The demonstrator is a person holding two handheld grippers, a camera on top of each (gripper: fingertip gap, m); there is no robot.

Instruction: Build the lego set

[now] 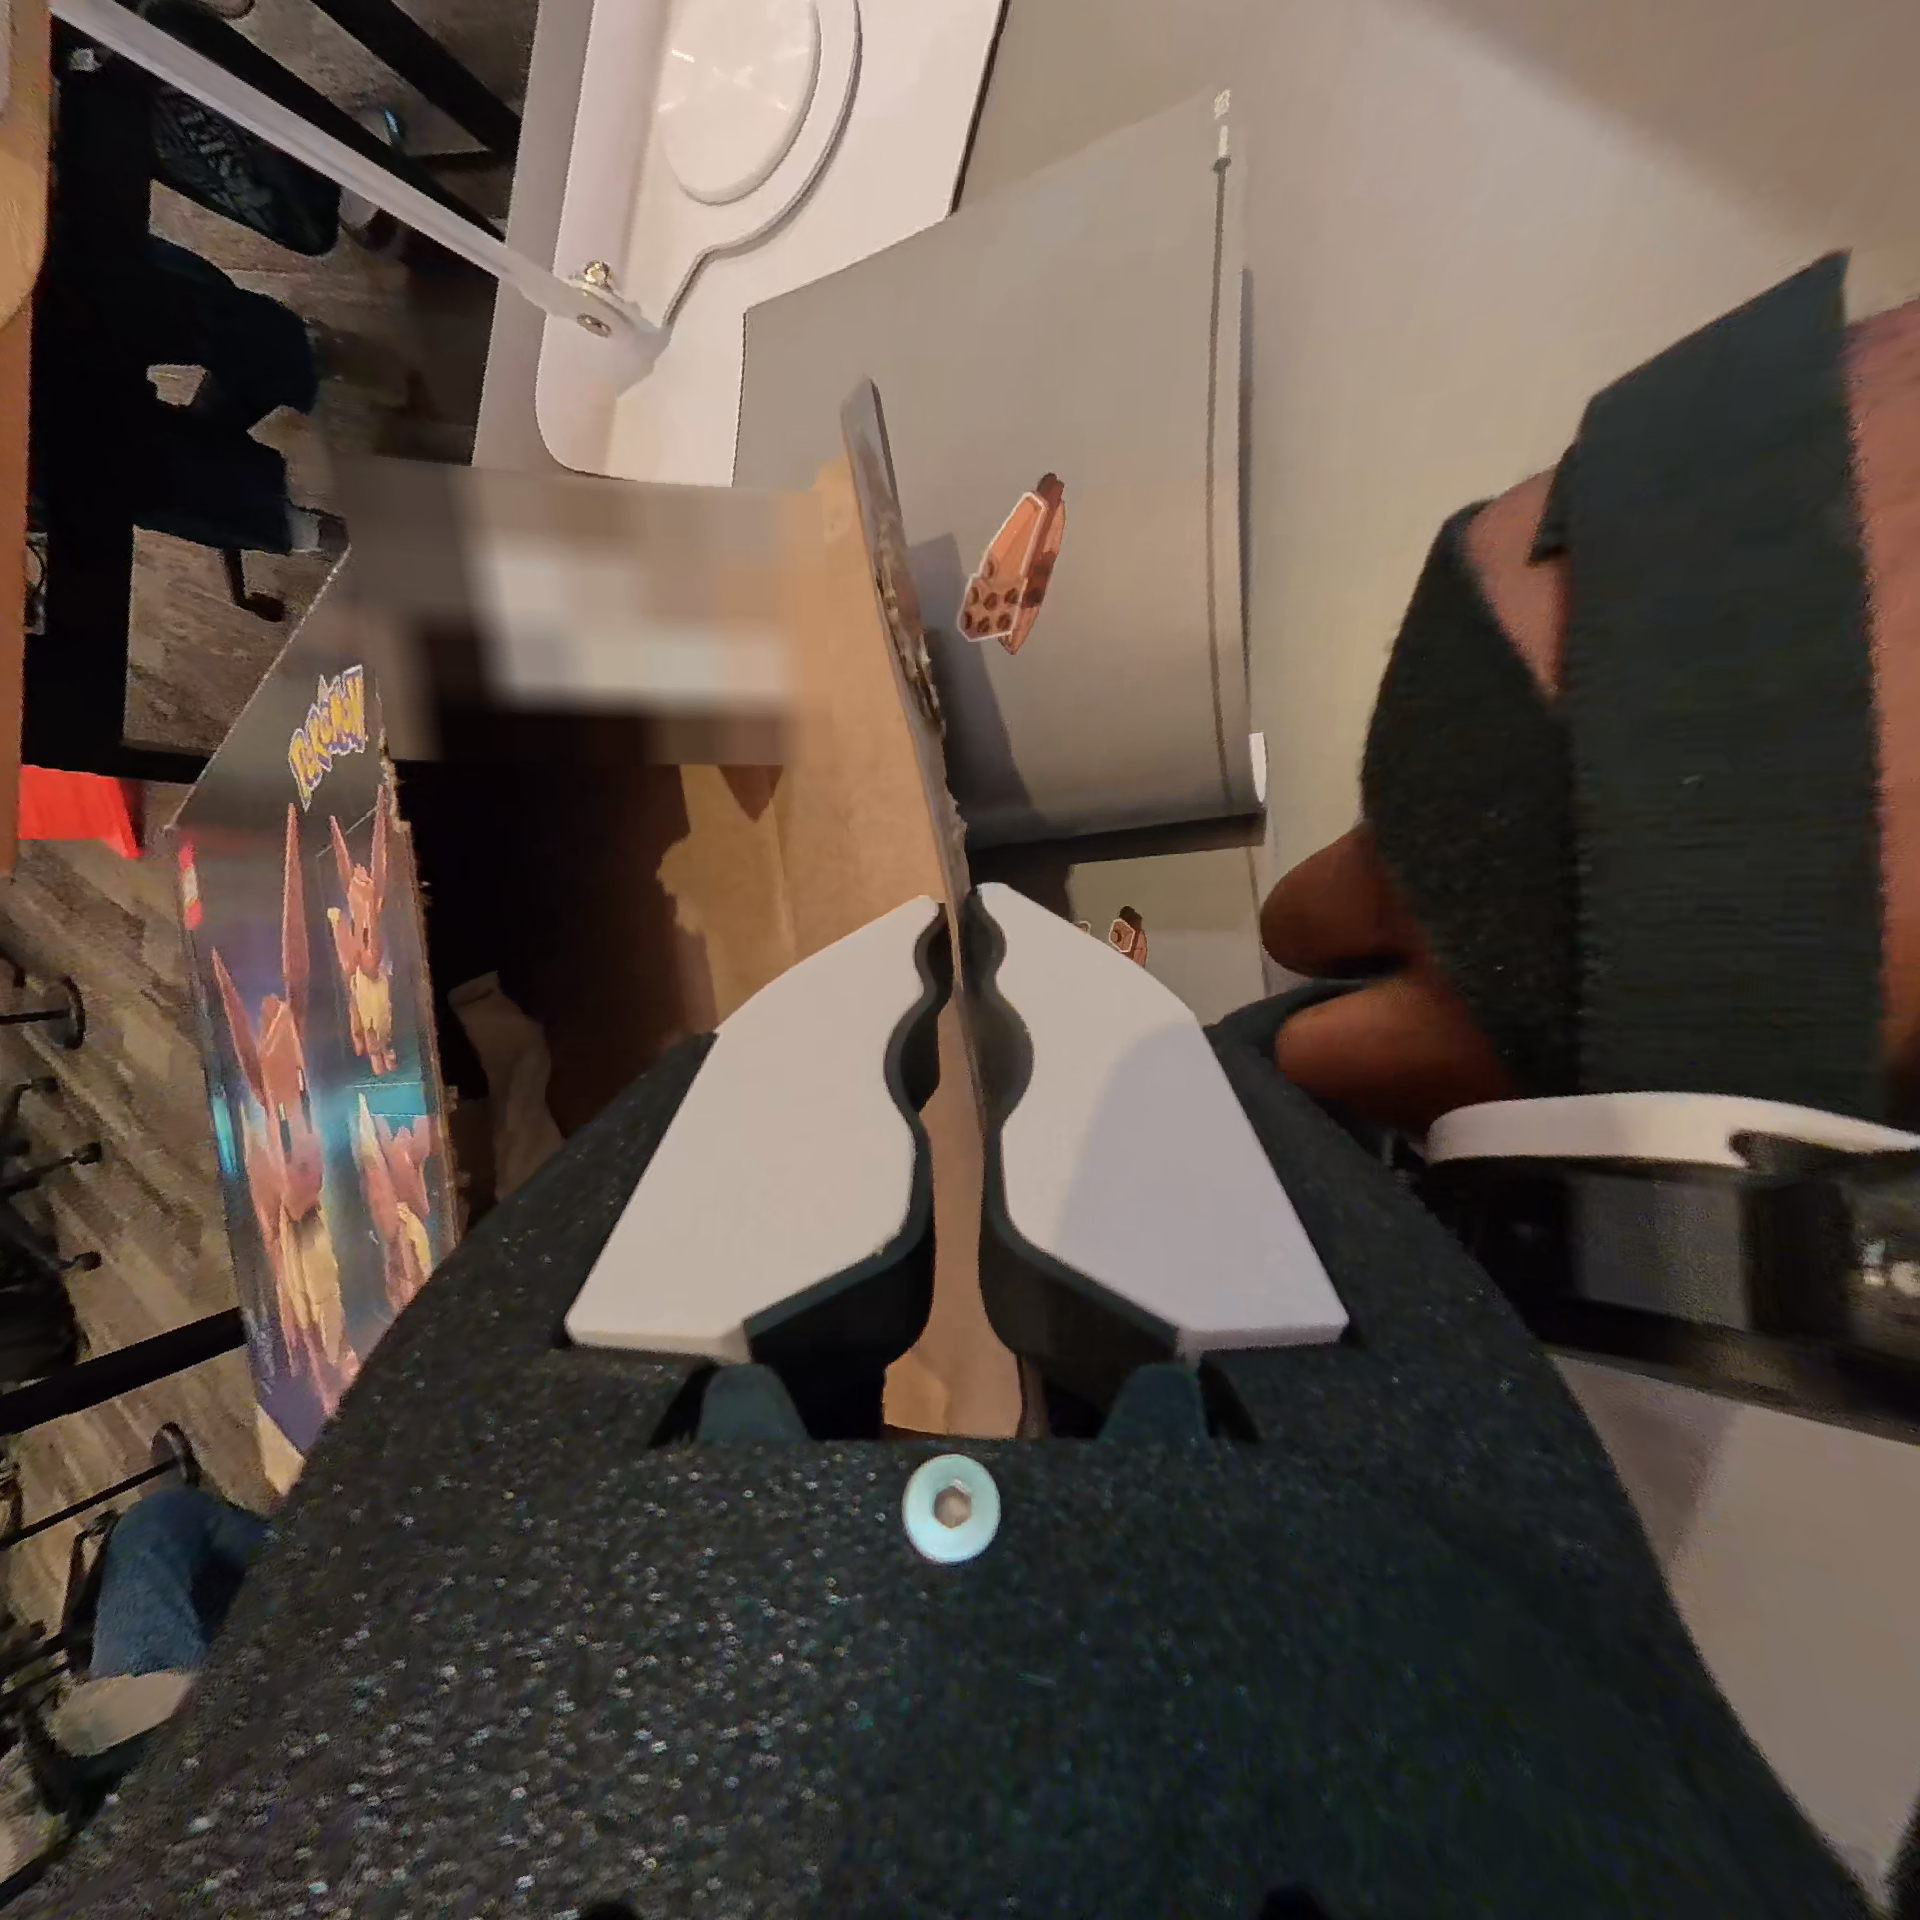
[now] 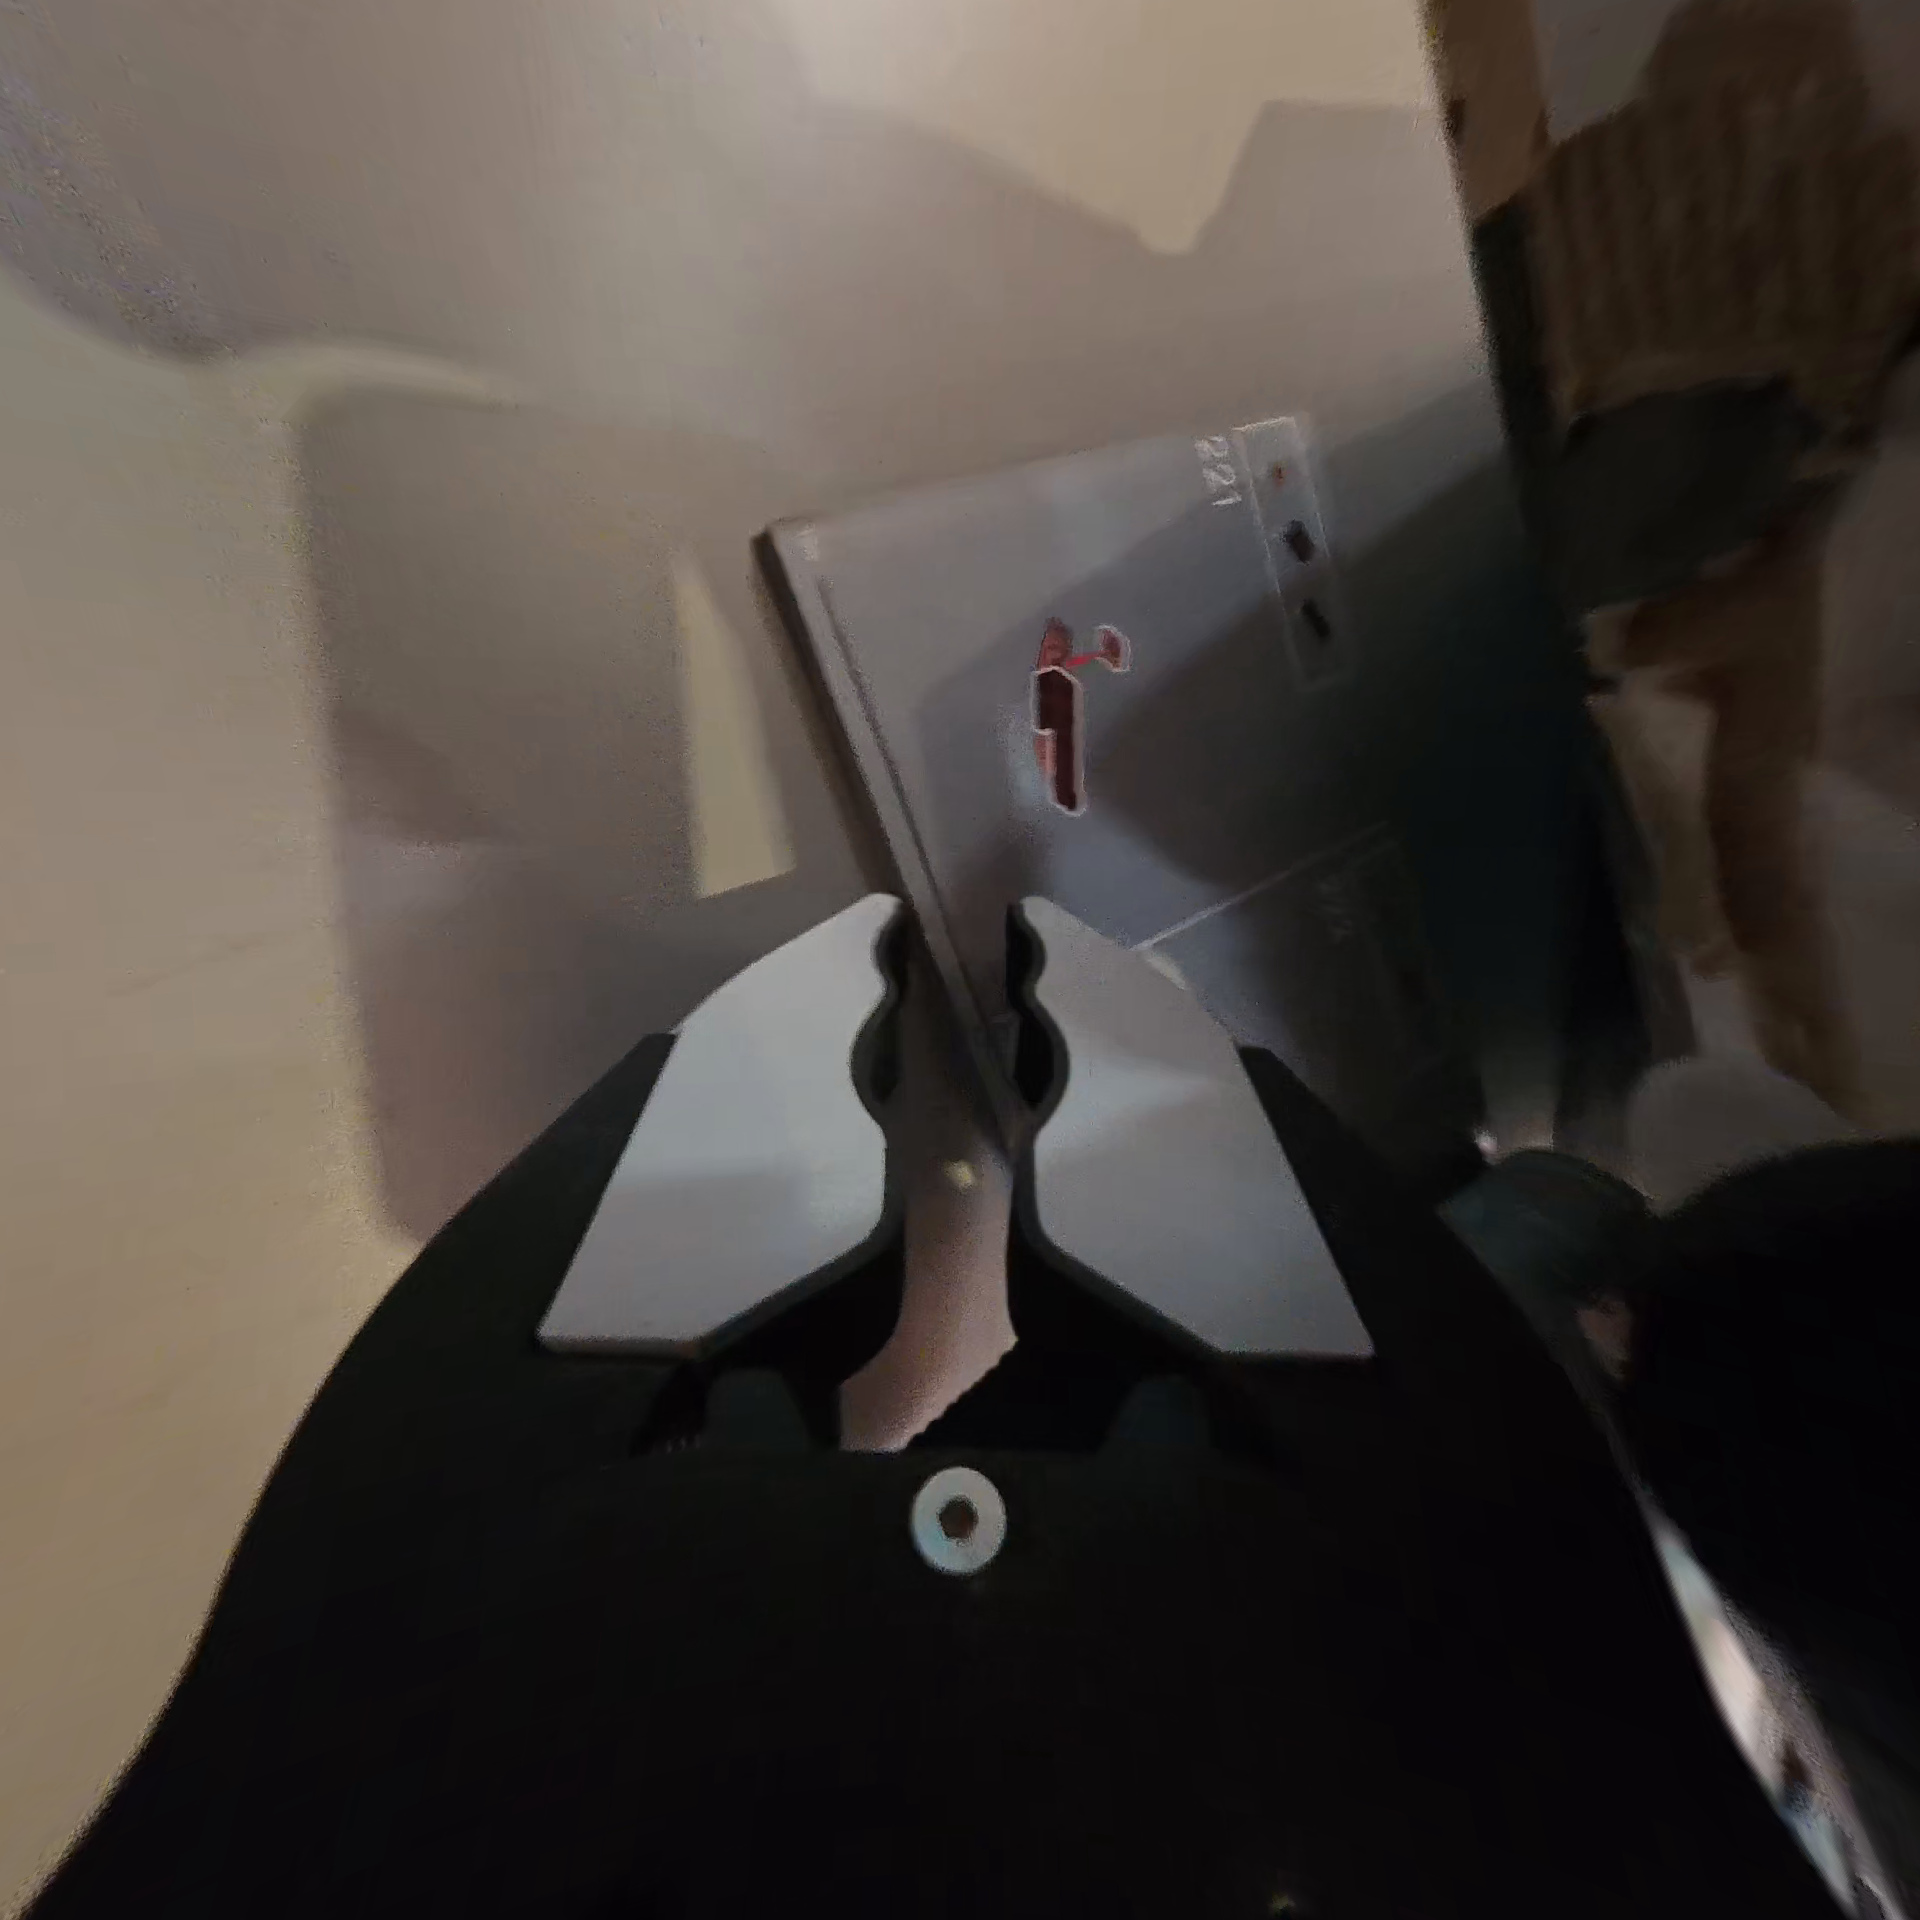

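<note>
- The left gripper is seen with its fingers closed on the thin edge of a cardboard flap; both pads are pressed to it near the tips.
- The flap belongs to an opened, printed cardboard box; brown paper and a dark interior are visible just left of the fingers.
- A grey laptop with a sticker lies on the table, just right of the flap.
- A strapped hand is seen at the right edge.
- The right gripper is held narrowly apart around the laptop edge; the edge runs slantwise between the fingers. Whether both pads press cannot be told; the view is blurred.
- The box stands at upper right there.
- Progress: box found open, flap held aside.
</note>
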